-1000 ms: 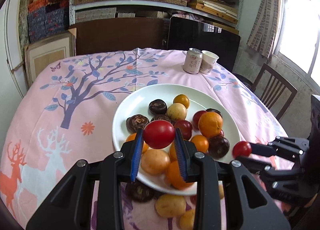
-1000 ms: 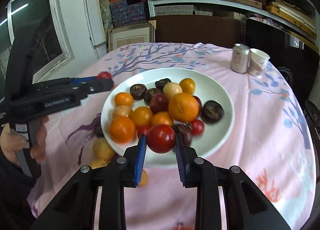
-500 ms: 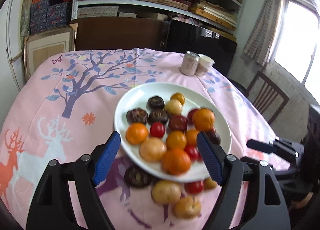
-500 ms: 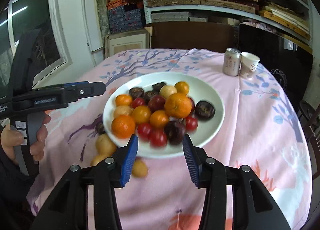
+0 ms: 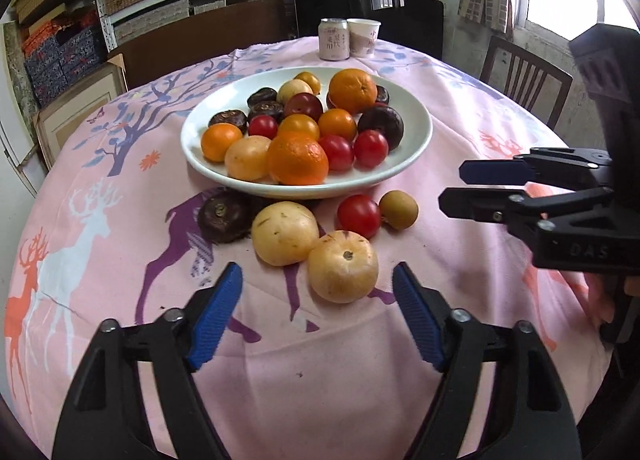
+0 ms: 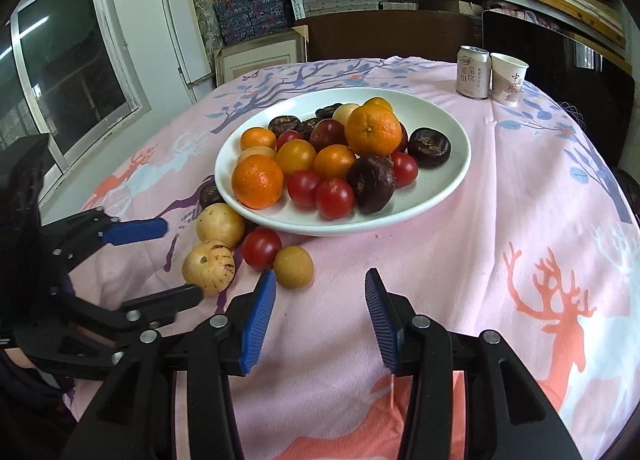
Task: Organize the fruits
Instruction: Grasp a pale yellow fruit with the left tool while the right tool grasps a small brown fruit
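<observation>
The left gripper (image 5: pixel 317 314), black with blue ribbed pads, is spread wide and holds nothing; it hangs low over the near edge of the round bench covered in a pink cloth printed with deer and trees (image 5: pixel 100 196). Just ahead of its fingers lies a pale yellow round fruit with a stem dimple (image 5: pixel 343 266), touching a second pale yellow round fruit (image 5: pixel 285 233) behind it on the left. Beside these rest a small red tomato (image 5: pixel 359 216), a small brown round fruit (image 5: pixel 398 209) touching it on the right, and a dark brown wrinkled fruit (image 5: pixel 220 215) at the left, close to the plate's near rim.

The right gripper (image 6: pixel 320 310), of the same make, is also spread apart and empty, over the cloth near the bench's front edge. Seen from its camera, the small brown fruit sits just beyond its left pad.

Behind the loose fruits stands a wide white shallow plate (image 5: pixel 416 116), near the middle of the bench. It is heaped with two large oranges (image 5: pixel 298 158), smaller orange fruits, several red tomatoes, dark wrinkled fruits and pale yellow ones, all crowded together.

At the far edge of the bench a pale drink can (image 5: pixel 335 39) and a white paper cup (image 5: pixel 363 37) stand upright side by side, touching or nearly so.
</observation>
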Demonstrator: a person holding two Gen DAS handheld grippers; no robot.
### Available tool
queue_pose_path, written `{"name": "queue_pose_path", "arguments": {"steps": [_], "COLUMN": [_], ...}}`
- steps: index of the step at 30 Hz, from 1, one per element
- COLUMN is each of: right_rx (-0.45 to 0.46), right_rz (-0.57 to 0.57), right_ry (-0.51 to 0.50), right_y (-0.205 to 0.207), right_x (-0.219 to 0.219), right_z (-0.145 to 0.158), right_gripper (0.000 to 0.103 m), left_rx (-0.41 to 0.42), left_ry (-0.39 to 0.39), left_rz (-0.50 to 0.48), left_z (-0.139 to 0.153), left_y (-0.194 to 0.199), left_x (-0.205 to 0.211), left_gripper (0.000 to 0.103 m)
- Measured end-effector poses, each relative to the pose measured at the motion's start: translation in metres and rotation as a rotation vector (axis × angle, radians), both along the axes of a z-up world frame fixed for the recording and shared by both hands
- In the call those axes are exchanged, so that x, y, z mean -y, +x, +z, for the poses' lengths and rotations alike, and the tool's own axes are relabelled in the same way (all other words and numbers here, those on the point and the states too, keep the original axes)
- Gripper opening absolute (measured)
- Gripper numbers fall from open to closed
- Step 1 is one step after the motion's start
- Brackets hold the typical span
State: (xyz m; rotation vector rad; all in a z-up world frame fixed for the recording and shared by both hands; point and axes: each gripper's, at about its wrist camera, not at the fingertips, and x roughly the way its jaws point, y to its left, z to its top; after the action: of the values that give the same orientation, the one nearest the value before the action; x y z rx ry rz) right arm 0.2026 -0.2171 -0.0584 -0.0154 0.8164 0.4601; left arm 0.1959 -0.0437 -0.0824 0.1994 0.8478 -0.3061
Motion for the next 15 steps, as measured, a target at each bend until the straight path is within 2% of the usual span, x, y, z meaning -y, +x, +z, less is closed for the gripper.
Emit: {"name": "queue_pose_path", "arguments": {"steps": [1,4,6,8,12,15], "right_rx": [-0.002,-0.014,-0.024,-0.028,-0.031,-0.029], "right_rz": [-0.003,-0.014,-0.018,-0.014,-0.007,-0.009], "right_ry": [0.002,0.006,0.011,0.010,-0.001,-0.005], "right_y": [-0.001,-0.001,0.000,0.000,0.000,0.000], "right_x": [0.002,0.006,0.008,0.007,0.004,0.003], "right_z": [0.000,-0.003,-0.006,-0.008,-0.008,-0.008], "right_gripper": [0.047,0.047,0.047,0.047,0.047,0.047], "left_rx": [-0.017,-0.053,-0.050,-0.064,-0.106,-0.106], "left_ry": [-0.002,0.003,0.005,-0.031,-0.068,-0.080], "left_rz": [-0.006,-0.025,-0.022,-0.016,0.000,-0.002], "left_z": [-0.003,-0.010,-0.010,-0.012,-0.017,-0.017], "left_y": [0.004,0.010,0.012,0.016,0.025,0.026], "left_x": [0.003,0.013,0.015,0.011,0.007,0.006], "left_gripper": [0.050,0.040,0.040,0.041,0.054,0.053]}}
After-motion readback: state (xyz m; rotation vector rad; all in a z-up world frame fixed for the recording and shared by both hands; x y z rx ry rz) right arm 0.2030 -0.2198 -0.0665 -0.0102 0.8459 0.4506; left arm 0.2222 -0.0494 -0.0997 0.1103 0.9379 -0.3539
